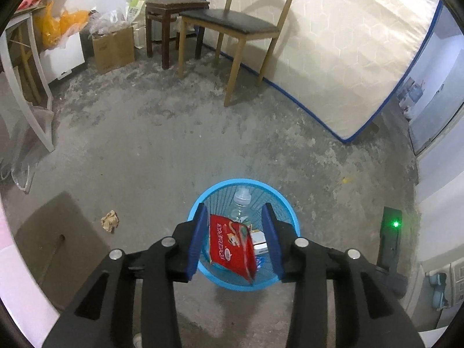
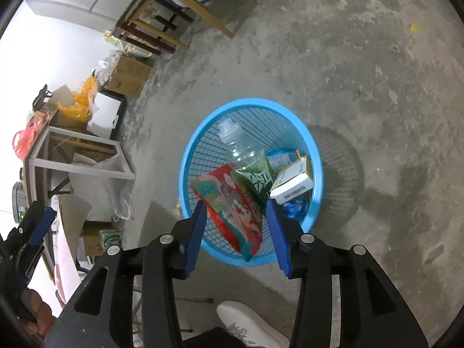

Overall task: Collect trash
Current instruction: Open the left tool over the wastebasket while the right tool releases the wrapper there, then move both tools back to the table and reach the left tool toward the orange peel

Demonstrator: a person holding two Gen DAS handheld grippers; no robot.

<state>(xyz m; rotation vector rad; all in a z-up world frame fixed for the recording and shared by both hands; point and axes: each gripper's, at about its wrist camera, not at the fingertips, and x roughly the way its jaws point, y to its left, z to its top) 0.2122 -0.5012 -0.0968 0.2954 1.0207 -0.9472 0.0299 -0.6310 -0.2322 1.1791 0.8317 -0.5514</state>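
A blue mesh basket (image 1: pixel 240 180) (image 2: pixel 252 101) stands on the concrete floor under both grippers. Inside it are a clear plastic bottle (image 1: pixel 240 200) (image 2: pixel 243 150) with a green label, a small white box (image 1: pixel 259 240) (image 2: pixel 293 185), a blue wrapper (image 2: pixel 294 206) and a red snack bag (image 1: pixel 232 246) (image 2: pixel 232 206). The bag leans tilted over the near rim. My left gripper (image 1: pixel 235 207) is open above the basket; the bag shows between its fingers, with neither pad pressing on it. My right gripper (image 2: pixel 235 203) is open too, holding nothing. A crumpled brown paper (image 1: pixel 110 220) lies on the floor left of the basket.
A wooden chair (image 1: pixel 232 26), a dark stool (image 1: pixel 171 8) and a leaning mattress (image 1: pixel 333 58) stand at the back. Cardboard boxes (image 1: pixel 113 47) and bags crowd the left wall by a white frame (image 2: pixel 81 171). A dark device with a green light (image 1: pixel 391 232) stands right. A white shoe (image 2: pixel 249 324) is near.
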